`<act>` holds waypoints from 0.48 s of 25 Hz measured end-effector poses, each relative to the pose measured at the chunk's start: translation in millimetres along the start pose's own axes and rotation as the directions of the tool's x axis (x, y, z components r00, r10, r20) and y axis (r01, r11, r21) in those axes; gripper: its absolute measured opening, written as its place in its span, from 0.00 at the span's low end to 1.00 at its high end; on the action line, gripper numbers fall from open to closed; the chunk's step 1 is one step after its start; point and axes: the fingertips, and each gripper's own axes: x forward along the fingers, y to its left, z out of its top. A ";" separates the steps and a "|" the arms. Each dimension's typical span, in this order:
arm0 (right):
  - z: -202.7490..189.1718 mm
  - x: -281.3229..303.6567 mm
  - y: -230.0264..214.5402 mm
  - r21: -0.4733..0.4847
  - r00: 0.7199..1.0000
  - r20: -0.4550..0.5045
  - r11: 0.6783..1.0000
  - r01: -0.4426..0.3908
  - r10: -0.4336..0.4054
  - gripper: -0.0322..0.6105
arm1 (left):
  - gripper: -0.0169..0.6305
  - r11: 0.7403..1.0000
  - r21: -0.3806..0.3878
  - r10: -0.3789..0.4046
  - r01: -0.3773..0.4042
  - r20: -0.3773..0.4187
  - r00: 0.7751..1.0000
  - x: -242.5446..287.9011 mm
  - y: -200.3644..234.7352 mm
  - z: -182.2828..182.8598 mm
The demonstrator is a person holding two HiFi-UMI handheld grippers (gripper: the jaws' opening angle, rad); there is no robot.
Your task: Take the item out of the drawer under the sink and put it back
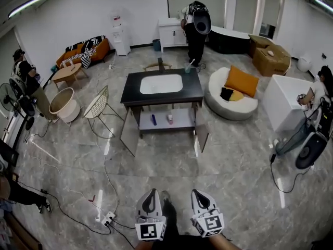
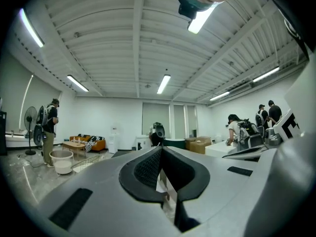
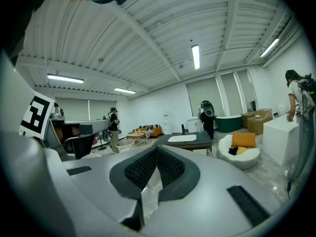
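The sink cabinet (image 1: 161,89) stands mid-room, well ahead of me, with a dark top and a white basin. Both its doors hang open over a low shelf (image 1: 182,124). On that shelf stand a purple item (image 1: 153,120) and a small pink-and-white item (image 1: 170,119). My left gripper (image 1: 151,192) and right gripper (image 1: 198,192) are held low and close to me, far from the cabinet. Each is shut with nothing between its jaws. In the right gripper view the cabinet (image 3: 185,140) shows beyond the closed tips (image 3: 156,148). The left gripper view shows its closed tips (image 2: 161,148) pointing across the room.
A power strip (image 1: 107,220) and cables lie on the floor to my front left. A wire chair (image 1: 99,105) and a white tub (image 1: 65,104) stand left of the cabinet. To its right is a round white sofa (image 1: 229,105) with an orange cushion. Several people are around the room.
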 end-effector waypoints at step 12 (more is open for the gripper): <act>52.4 233.7 -19.2 -0.041 0.999 -0.014 0.999 0.031 -0.032 0.05 | 0.04 0.995 -0.063 -0.075 0.074 -0.010 0.997 206.7 138.5 8.0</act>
